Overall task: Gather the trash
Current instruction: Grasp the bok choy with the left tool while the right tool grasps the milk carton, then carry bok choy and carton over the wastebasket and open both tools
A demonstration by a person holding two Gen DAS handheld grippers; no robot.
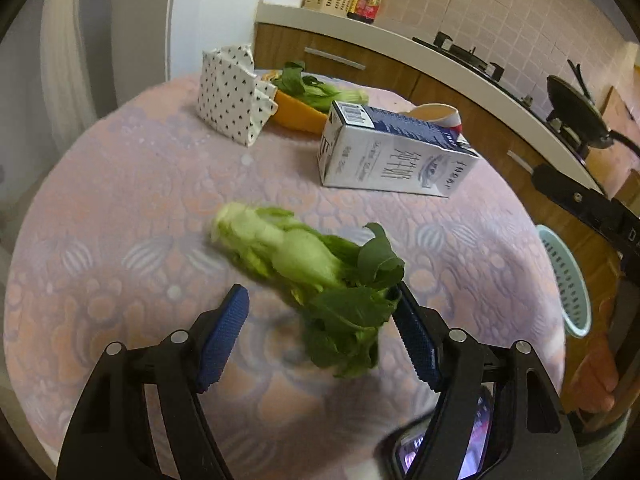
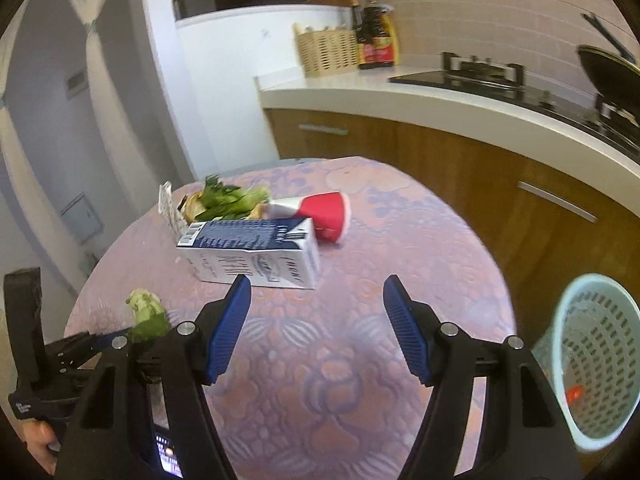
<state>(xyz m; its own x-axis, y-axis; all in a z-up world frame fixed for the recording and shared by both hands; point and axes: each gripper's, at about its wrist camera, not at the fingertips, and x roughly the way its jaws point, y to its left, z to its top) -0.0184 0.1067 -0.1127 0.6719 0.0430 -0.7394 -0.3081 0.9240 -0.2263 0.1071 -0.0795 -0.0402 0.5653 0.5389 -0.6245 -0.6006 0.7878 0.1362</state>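
Observation:
A green bok choy (image 1: 308,268) lies on the round pink table (image 1: 120,208), its leafy end between the fingers of my left gripper (image 1: 318,300), which is open; the leaves touch the right finger (image 1: 416,340). The bok choy's stem also shows in the right wrist view (image 2: 146,314). A blue-and-white milk carton (image 1: 396,152) lies on its side beyond it. My right gripper (image 2: 316,292) is open and empty above the table, near the carton (image 2: 252,252). A red paper cup (image 2: 324,216) lies behind the carton.
A dotted white paper bag (image 1: 230,96) and an orange plate (image 1: 296,114) with more greens sit at the table's far side. A light-blue perforated bin (image 2: 596,368) stands beside the table on the right. A kitchen counter (image 2: 440,100) with a stove runs behind.

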